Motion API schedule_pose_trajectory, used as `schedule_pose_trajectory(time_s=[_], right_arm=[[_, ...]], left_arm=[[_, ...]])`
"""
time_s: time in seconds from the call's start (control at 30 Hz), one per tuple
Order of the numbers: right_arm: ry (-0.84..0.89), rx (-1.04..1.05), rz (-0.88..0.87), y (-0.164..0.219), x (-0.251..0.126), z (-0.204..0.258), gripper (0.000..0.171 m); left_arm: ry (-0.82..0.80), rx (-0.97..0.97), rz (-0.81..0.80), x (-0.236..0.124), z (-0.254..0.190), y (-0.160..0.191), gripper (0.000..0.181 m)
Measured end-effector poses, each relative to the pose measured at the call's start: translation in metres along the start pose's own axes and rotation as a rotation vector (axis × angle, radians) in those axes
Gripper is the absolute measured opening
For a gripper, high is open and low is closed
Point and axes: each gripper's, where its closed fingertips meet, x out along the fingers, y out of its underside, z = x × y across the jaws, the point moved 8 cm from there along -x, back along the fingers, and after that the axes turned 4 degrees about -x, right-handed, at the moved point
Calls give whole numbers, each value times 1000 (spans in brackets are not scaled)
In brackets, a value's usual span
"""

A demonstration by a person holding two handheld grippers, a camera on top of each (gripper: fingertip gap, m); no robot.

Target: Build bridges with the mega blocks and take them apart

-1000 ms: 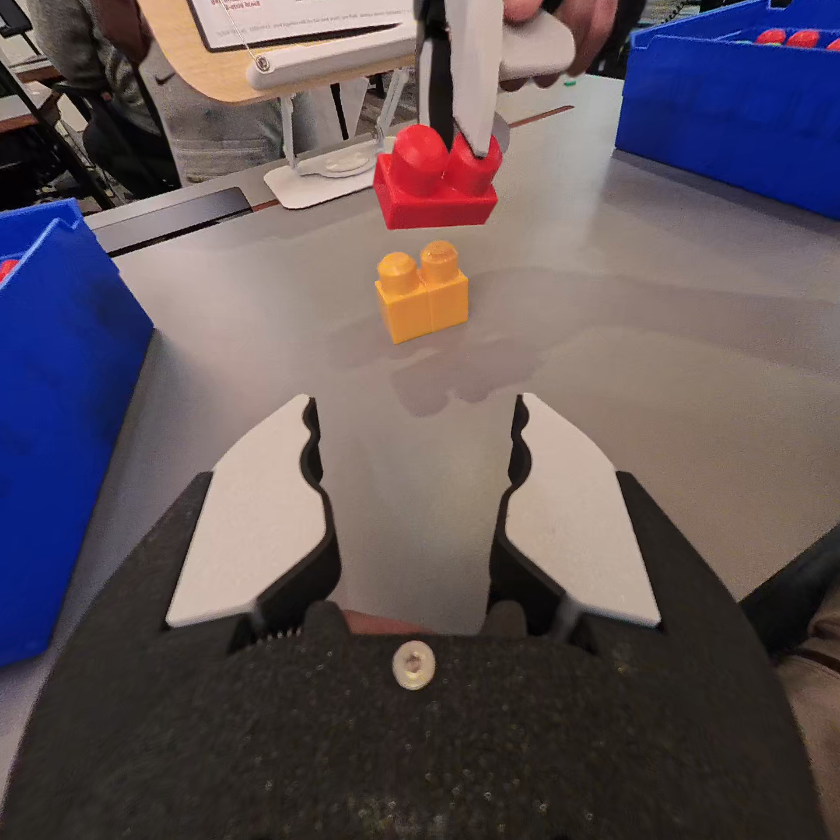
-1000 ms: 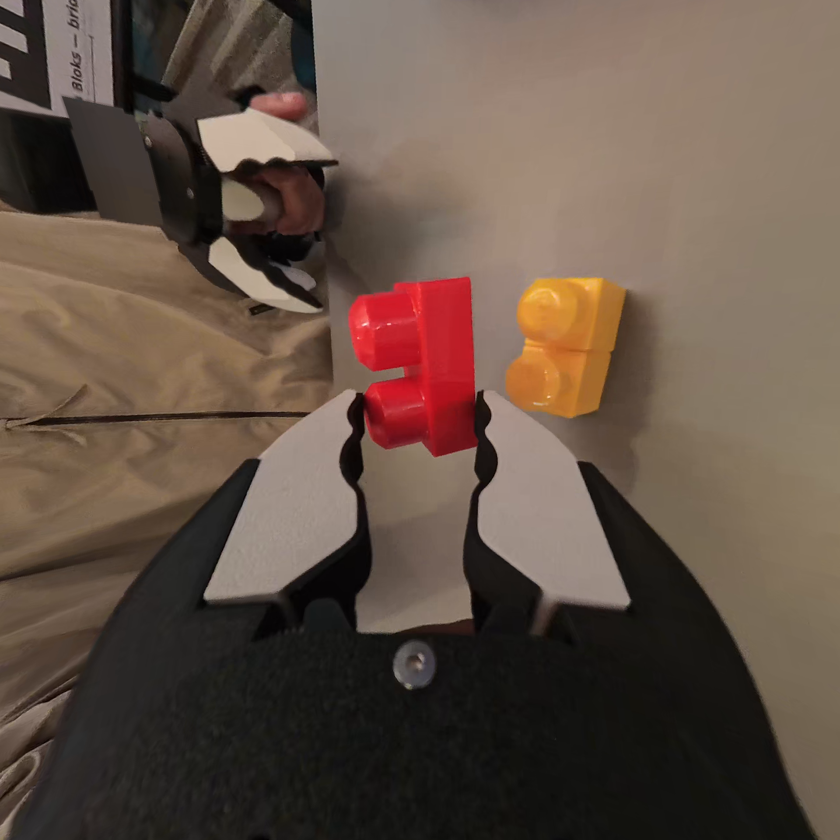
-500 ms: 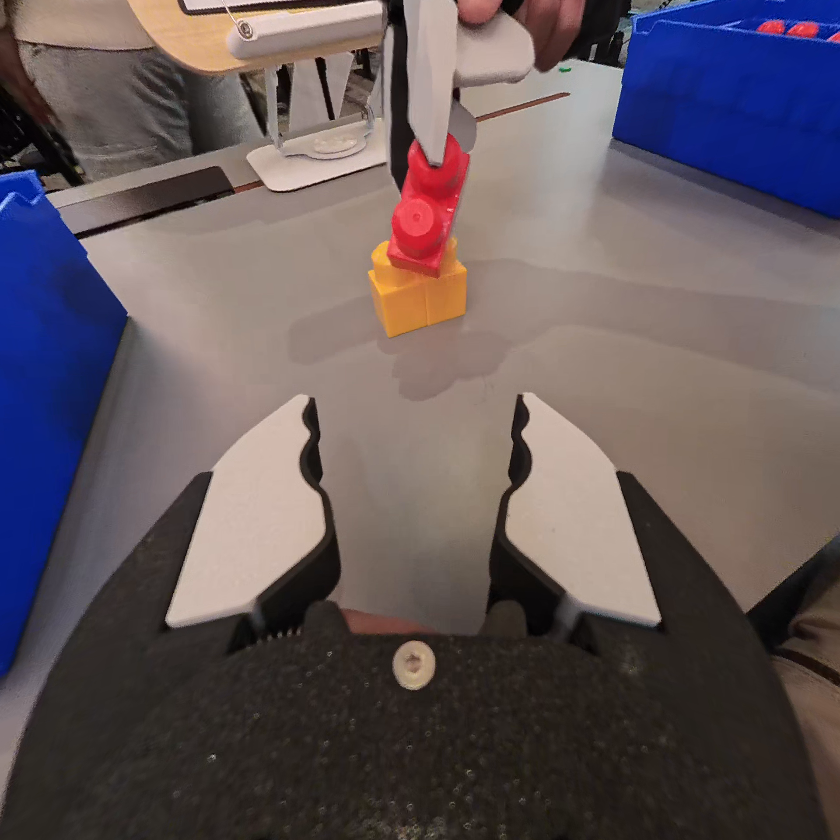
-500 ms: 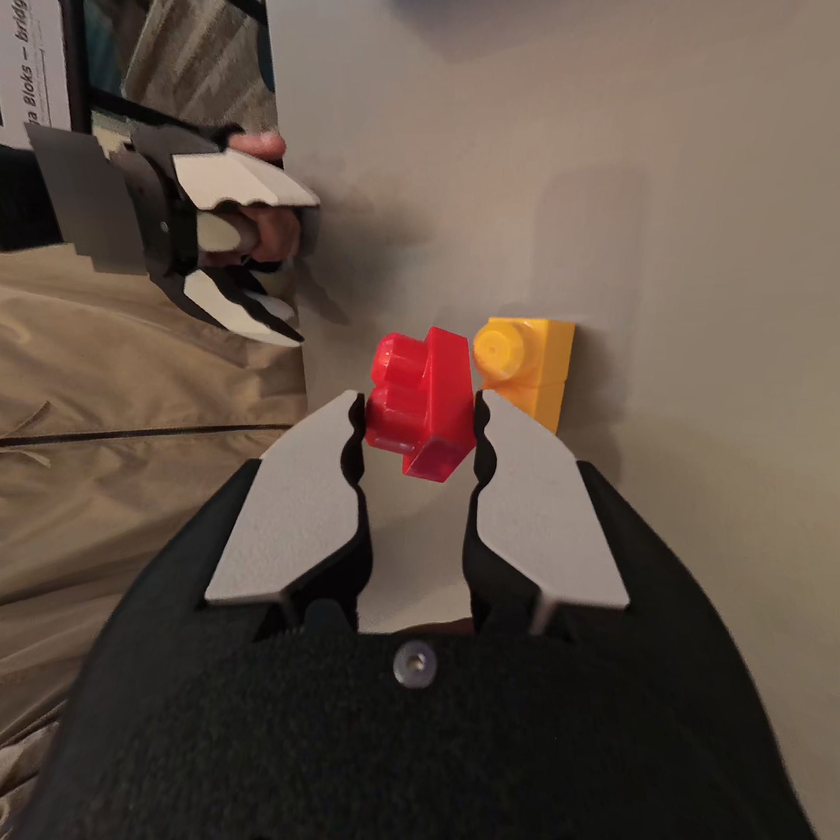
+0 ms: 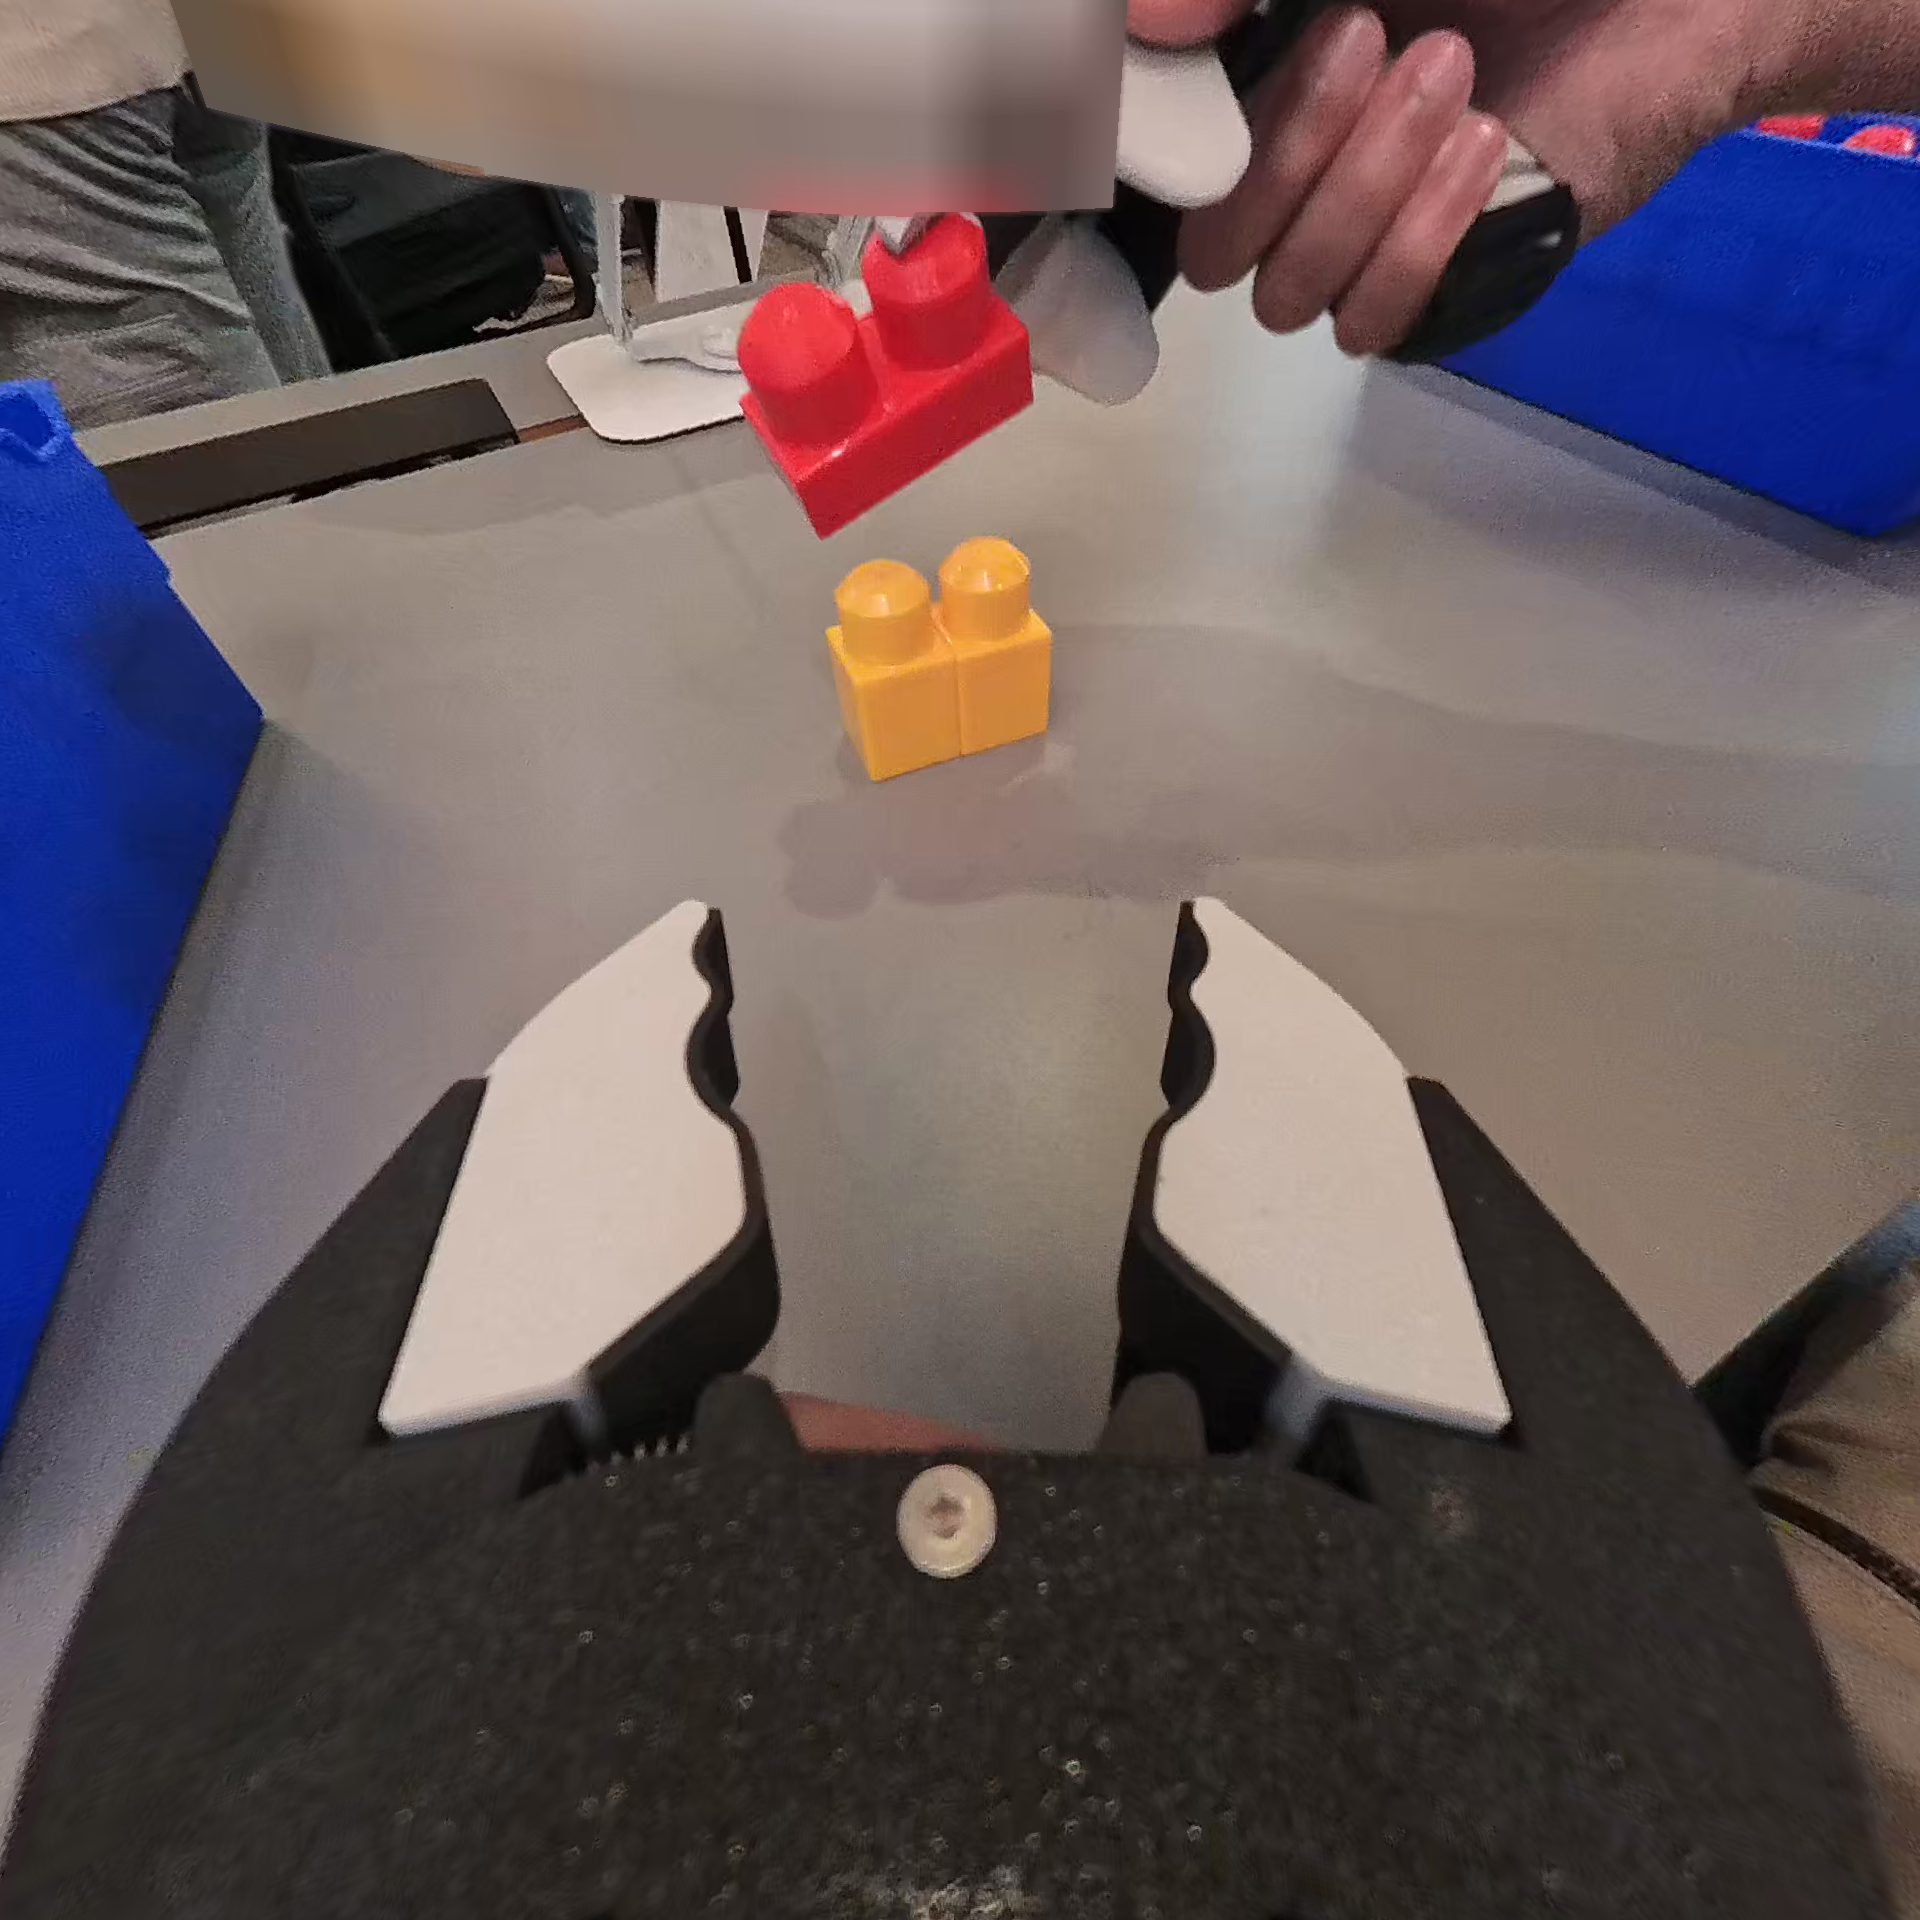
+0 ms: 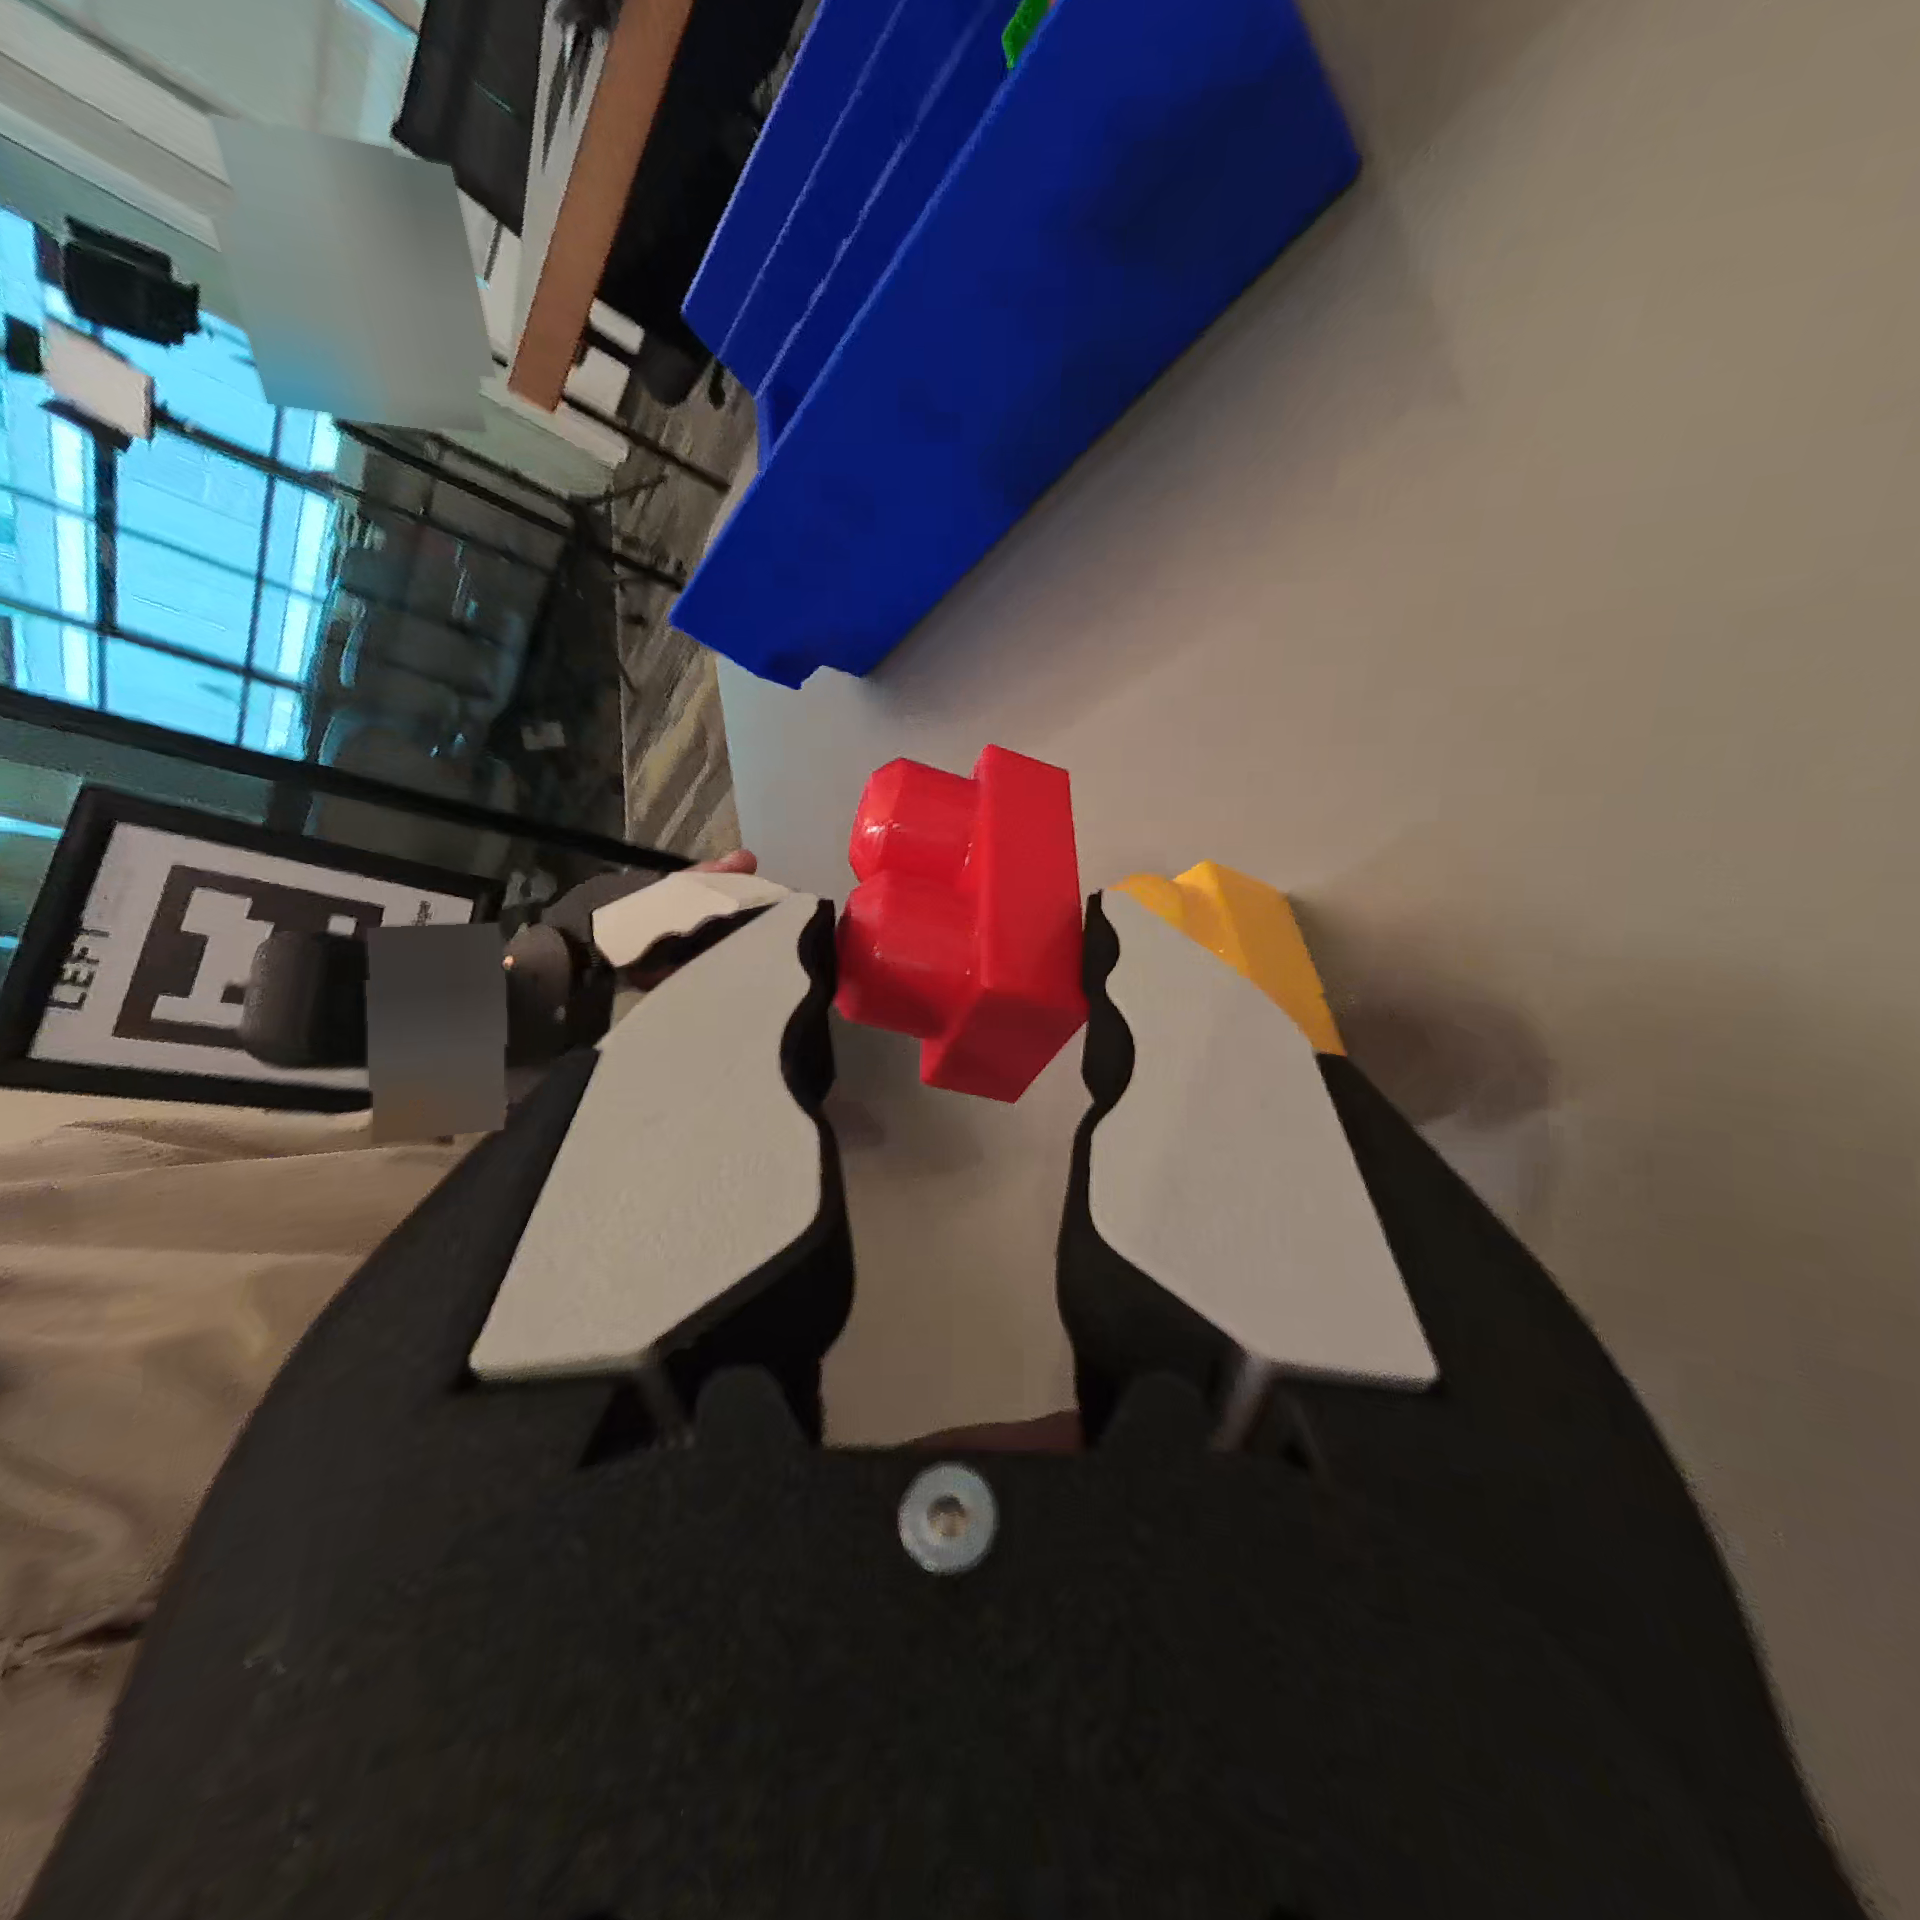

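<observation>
Two yellow blocks (image 5: 940,665) stand side by side on the grey table (image 5: 1403,831), studs up. My right gripper (image 6: 958,920) is shut on a red two-stud block (image 6: 971,925) and holds it tilted in the air, above and a little behind the yellow blocks (image 6: 1242,930), apart from them. In the left wrist view the red block (image 5: 888,379) hangs from the right gripper (image 5: 1023,286), partly under a blur patch. My left gripper (image 5: 945,925) is open and empty, low over the table in front of the yellow blocks.
A blue bin (image 5: 94,831) stands at the left and another blue bin (image 5: 1714,343) at the back right. One blue bin (image 6: 997,312) also shows in the right wrist view. A white stand base (image 5: 644,390) sits at the table's far edge. A person's hand (image 5: 1382,166) holds the right gripper. The grippers' ends are close to 15 cm from one another.
Half a second ago the red block was down against the tops of the yellow blocks; now my right gripper has lifted and turned it clear of them. My left gripper stays open in place.
</observation>
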Motion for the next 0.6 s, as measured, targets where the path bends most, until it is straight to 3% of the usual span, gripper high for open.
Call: schedule_pose_trajectory(time_s=[0.6], right_arm=[[118, -73, -8, 19, 9, -7, 45]], left_arm=[[18, 1, 0, -1, -6, 0, 80]])
